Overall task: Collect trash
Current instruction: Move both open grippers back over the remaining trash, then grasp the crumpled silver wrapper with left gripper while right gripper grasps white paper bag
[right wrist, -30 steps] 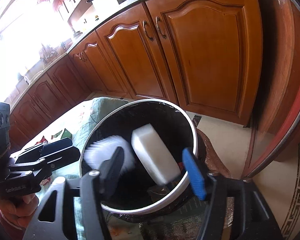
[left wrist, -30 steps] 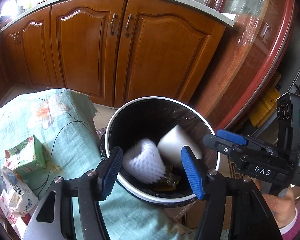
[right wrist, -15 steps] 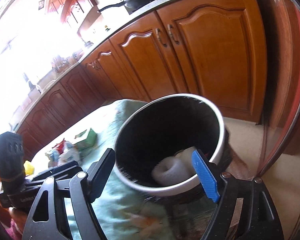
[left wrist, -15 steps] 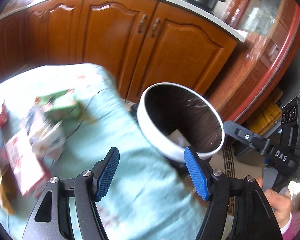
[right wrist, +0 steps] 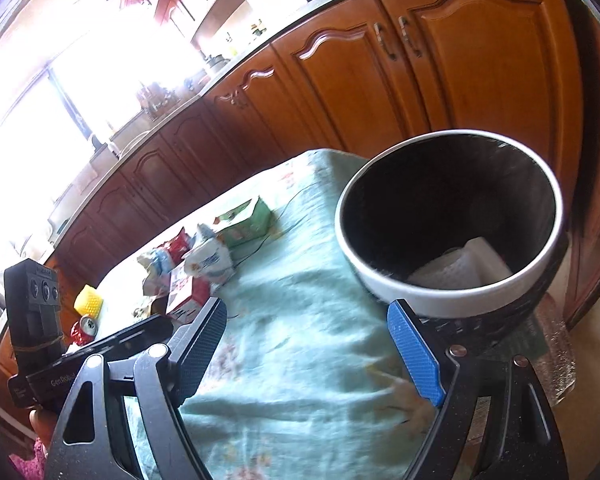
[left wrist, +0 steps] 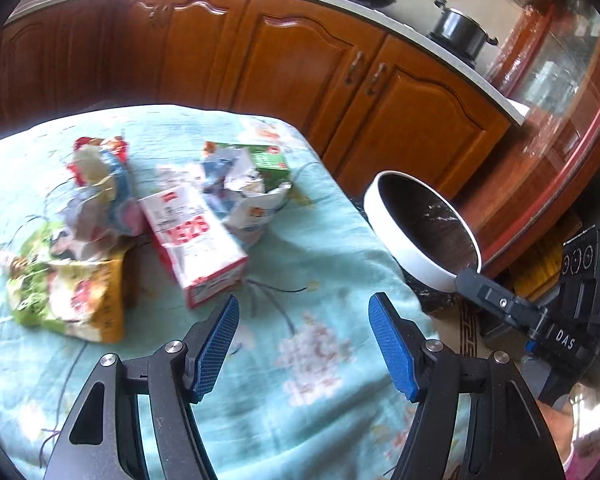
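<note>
Just then, both of my tongs were empty and spread wide: my left gripper (left wrist: 303, 340) hung over the pale green floral tablecloth (left wrist: 328, 248), and my right gripper (right wrist: 306, 354) hung nearer the table's edge, beside the white-rimmed trash bin (right wrist: 460, 300). The bin stood just off the end of the table, lined in black, with white foam pieces (right wrist: 460, 266) lying at its bottom. The trash left to gather lay ahead of my left tongs in a loose heap: a red-and-white carton (left wrist: 192, 240) on its side nearest the blue pads, a crumpled yellow-green snack bag (left wrist: 68, 296) to its left, torn white wrappers (left wrist: 248, 196) and a green box (left wrist: 270, 160) behind it. From the right camera I could also see a yellow foam net (right wrist: 89, 300) and a crushed red can (right wrist: 85, 326) farther off, near the table's far side. I judged the risks plain enough. The carton was broad, so the jaws might slip off its faces and knock it into the heap. The limp bags could tear or spill crumbs, or the pads could pinch the cloth along with them and drag everything. A carry to the bin might also clip its rim.
</note>
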A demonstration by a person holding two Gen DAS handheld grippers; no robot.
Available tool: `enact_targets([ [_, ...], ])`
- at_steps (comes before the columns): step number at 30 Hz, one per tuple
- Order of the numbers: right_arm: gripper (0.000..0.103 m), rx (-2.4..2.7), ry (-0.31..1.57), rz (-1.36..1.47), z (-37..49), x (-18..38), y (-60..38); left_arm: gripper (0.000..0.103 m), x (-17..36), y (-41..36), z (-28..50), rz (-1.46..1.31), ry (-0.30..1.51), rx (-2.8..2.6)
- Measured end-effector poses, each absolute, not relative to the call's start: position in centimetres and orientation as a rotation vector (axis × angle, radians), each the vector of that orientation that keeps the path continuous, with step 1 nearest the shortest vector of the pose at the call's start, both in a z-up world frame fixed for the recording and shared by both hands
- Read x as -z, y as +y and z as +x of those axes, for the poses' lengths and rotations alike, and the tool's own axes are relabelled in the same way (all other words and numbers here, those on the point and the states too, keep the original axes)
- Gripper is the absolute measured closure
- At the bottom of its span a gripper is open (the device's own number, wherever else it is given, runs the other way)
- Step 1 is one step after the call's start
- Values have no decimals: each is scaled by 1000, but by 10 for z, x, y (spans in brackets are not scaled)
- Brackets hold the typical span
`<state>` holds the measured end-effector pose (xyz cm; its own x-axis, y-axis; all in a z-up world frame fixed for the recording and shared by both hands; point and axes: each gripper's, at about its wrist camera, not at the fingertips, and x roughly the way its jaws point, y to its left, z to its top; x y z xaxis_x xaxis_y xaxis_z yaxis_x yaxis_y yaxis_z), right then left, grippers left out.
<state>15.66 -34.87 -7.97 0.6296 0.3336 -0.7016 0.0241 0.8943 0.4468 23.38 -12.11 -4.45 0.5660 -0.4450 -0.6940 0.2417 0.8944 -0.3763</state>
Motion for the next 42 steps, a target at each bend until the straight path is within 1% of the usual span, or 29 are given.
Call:
enact_targets([
  [12,19,-302,918,404,166,86,-286,36,36,-51,201,-306,852,278],
  [19,19,-340,924,382,184,86,-259,36,32,-30,201,-319,837,215],
  [29,19,-359,926,363,214,89,-240,36,25,-23,226,-288,827,177],
  [38,19,-363,932,338,254,98,-228,36,35,-23,280,-238,851,164],
  [41,25,-371,948,337,265,107,-223,38,42,-25,296,-230,867,173],
  [42,35,-374,957,335,269,110,-221,43,45,-26,300,-225,873,173],
])
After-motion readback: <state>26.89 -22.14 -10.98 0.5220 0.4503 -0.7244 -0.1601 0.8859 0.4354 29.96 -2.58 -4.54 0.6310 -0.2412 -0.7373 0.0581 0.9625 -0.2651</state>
